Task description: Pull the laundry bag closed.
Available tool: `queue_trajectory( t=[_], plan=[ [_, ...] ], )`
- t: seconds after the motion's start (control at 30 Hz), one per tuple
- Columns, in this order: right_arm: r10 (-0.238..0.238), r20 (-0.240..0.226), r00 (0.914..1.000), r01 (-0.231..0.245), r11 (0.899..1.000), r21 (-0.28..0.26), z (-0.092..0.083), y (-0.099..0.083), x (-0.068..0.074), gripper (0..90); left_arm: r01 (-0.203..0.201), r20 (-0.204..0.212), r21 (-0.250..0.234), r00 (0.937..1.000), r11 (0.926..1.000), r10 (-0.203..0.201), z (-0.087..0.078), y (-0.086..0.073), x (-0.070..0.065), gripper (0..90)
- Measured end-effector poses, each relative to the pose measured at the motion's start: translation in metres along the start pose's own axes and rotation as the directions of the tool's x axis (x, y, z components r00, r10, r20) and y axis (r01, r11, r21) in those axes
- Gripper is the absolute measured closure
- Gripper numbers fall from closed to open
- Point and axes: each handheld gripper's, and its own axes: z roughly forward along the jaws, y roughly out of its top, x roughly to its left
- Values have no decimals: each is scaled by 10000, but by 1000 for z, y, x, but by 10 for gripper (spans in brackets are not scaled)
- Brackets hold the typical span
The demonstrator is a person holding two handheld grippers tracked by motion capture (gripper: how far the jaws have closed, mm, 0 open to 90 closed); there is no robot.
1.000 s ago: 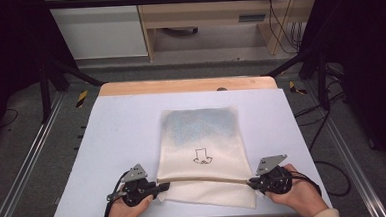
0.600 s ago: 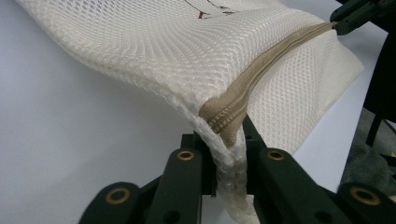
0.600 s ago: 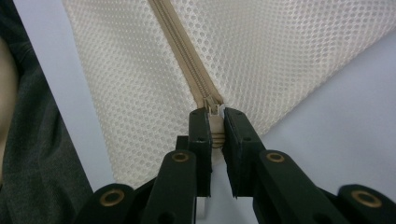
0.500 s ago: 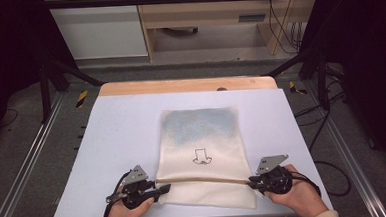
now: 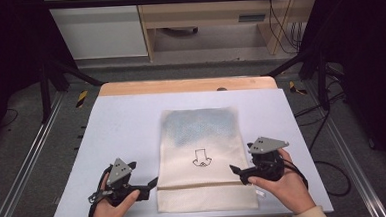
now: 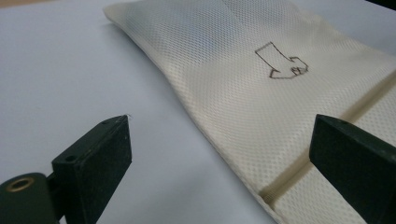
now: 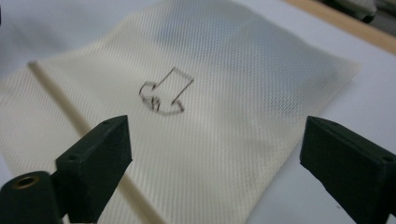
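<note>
A cream mesh bag point(image 5: 201, 153) with a dark arrow drawn on it point(image 5: 201, 158) lies flat on the pale table point(image 5: 117, 127). A seam line crosses it near the front point(image 5: 205, 184). My left gripper point(image 5: 152, 183) sits at the bag's left edge and my right gripper point(image 5: 236, 170) at its right edge. Both jaws have just been opening and stand wide apart. In the left gripper view the bag point(image 6: 243, 84) lies below the gripper point(image 6: 219, 158), touched by neither pad. In the right gripper view the bag point(image 7: 219, 70) likewise lies loose under the gripper point(image 7: 215, 158).
A wooden strip point(image 5: 185, 85) runs along the table's far edge. Black frame posts point(image 5: 47, 86) and metal rails point(image 5: 24, 167) flank the table. Cables point(image 5: 329, 171) trail off at the right. Bare table surface lies left of and beyond the bag.
Both grippers have opened and let go of the bag's side edges, then lifted slightly away. The bag's near end now lies flat.
</note>
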Motion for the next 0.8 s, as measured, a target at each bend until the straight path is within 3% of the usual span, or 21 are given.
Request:
queue_trajectory(
  t=[0.13, 0.33, 0.53, 0.8],
  plan=[
    [322, 530, 9981, -282, 9968, -752, -1, 15, -7, 65, -77, -249, -280, 9997, 9996, 70, -4, 8, 11, 46],
    [629, 832, 9945, -485, 9851, -1647, -1, 26, -18, 66, -133, -714, -706, 9974, 9974, 83, -10, 20, 38, 45],
    [770, 1291, 9886, -522, 9813, -1851, -1, 28, -25, 62, -105, -1470, -1179, 9891, 9930, -70, -20, 27, 65, 46],
    [1197, 1783, 9767, -807, 9740, -2119, -14, 18, -40, 58, -161, -2033, -1402, 9790, 9900, -128, -34, 21, 85, 46]
  ],
)
